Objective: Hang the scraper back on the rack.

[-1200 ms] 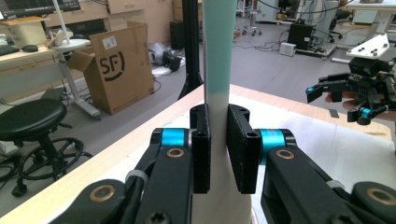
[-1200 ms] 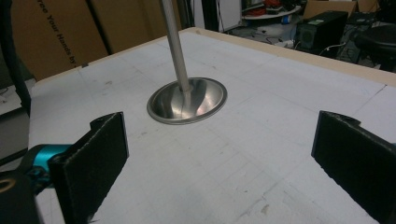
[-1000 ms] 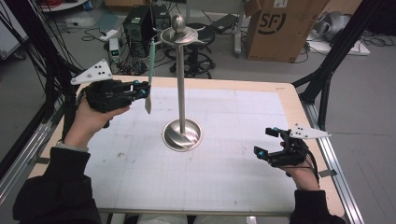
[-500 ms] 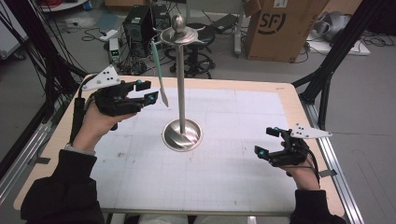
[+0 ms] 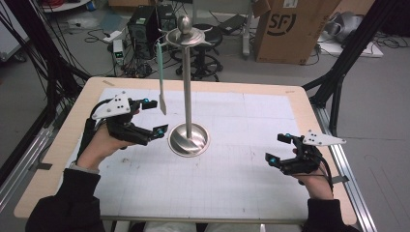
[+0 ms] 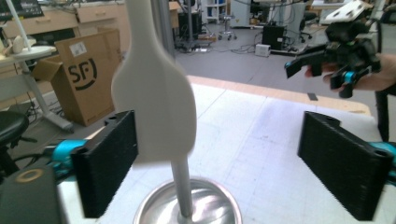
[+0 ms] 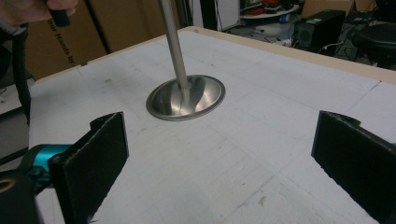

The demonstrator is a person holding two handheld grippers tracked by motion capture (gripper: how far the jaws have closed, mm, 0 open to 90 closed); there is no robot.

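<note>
Broadly, the table [image 5: 270, 101] carries a white gridded mat, and on it stands a metal stand [image 5: 188, 87] with a dished round base and a capped top. No container holds anything; the base dish is bare. A pale spatula [image 5: 161, 77] hangs from the stand's top rim, blade down, beside the pole. The left gripper [image 5: 151, 117] sits just left of the blade, its jaws having just been opening, now wide with the blade between them, untouched. The right gripper [image 5: 279, 147] hovers near the table's right edge, jaws wide, gripping nothing
</note>
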